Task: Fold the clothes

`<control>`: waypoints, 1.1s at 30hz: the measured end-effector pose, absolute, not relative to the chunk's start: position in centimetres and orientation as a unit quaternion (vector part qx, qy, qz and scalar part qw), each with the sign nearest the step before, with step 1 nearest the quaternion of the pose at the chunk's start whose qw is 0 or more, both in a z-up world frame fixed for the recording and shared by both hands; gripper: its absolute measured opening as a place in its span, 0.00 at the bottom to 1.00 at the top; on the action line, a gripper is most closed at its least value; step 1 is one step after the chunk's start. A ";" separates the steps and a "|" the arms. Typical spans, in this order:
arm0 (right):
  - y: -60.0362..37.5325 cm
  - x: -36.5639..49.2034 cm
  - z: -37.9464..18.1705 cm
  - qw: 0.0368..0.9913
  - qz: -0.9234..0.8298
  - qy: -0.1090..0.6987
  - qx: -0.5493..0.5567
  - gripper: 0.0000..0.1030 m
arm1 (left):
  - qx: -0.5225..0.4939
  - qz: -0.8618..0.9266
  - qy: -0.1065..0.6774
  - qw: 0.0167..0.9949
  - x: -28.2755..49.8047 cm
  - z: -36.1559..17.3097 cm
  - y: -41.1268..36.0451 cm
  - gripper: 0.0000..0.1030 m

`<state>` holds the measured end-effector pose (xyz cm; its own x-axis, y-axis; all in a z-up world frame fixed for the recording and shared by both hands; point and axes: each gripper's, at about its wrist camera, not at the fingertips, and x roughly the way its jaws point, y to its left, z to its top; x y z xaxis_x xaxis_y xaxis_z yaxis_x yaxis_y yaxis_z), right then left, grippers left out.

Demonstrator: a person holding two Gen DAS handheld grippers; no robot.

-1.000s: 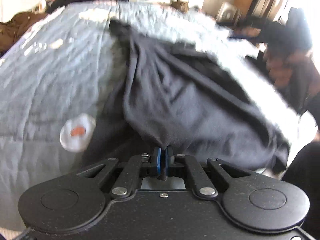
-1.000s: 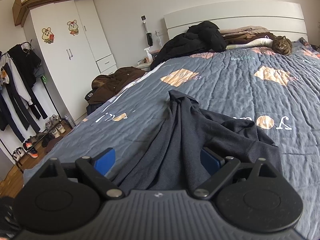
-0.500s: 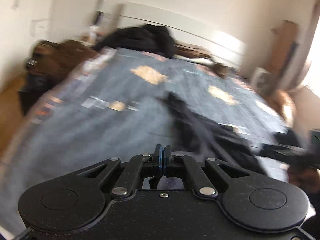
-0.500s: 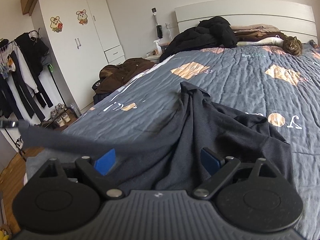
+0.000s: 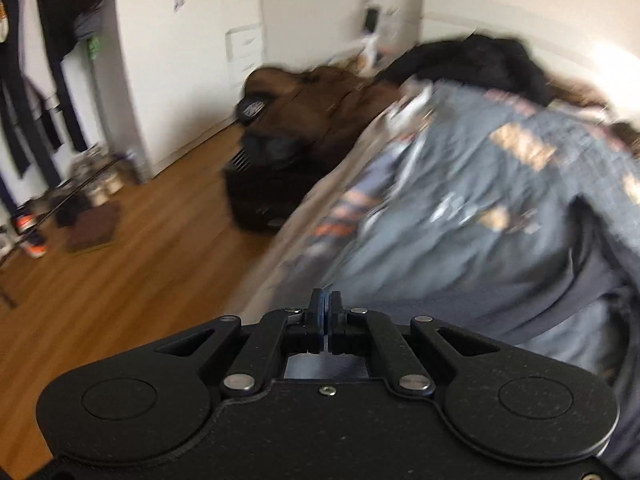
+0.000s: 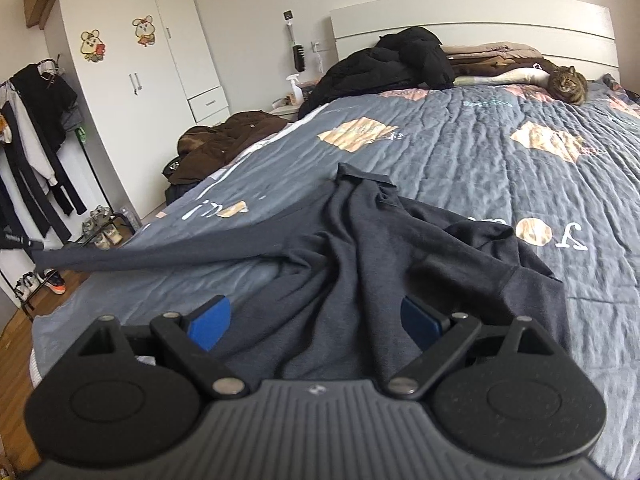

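Observation:
A dark grey sweatshirt (image 6: 360,264) lies crumpled on the grey quilted bed (image 6: 480,152). One sleeve (image 6: 160,256) is stretched out taut to the left, past the bed's edge, its cuff held by my left gripper (image 6: 18,242). In the blurred left wrist view my left gripper (image 5: 325,320) is shut, its blue pads pressed together, and the sleeve (image 5: 592,280) trails off to the right. My right gripper (image 6: 316,322) is open, its blue pads wide apart just above the sweatshirt's near hem.
A cat (image 6: 568,84) and piled dark clothes (image 6: 392,60) lie at the headboard. A brown jacket (image 6: 224,140) sits beside the bed. A white wardrobe (image 6: 160,68) and a clothes rack (image 6: 36,152) with shoes stand left, on wooden floor (image 5: 100,280).
My left gripper has swung out to the left off the bed, pulling the sleeve out straight. My right gripper has stayed open and shifted slightly closer over the hem.

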<state>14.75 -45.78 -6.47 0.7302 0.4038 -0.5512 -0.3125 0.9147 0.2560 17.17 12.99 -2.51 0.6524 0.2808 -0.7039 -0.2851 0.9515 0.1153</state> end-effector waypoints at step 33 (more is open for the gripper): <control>-45.9 13.9 -5.7 0.929 0.204 0.301 0.070 0.89 | 0.081 -0.223 0.451 0.861 7.7 -14.0 -9.6 0.53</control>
<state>13.93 -45.93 -5.75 0.7363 0.4200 -0.5306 -0.3363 0.9075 0.2517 7.69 -9.62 -14.01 0.4946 -0.3106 -0.8118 0.4560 0.8878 -0.0618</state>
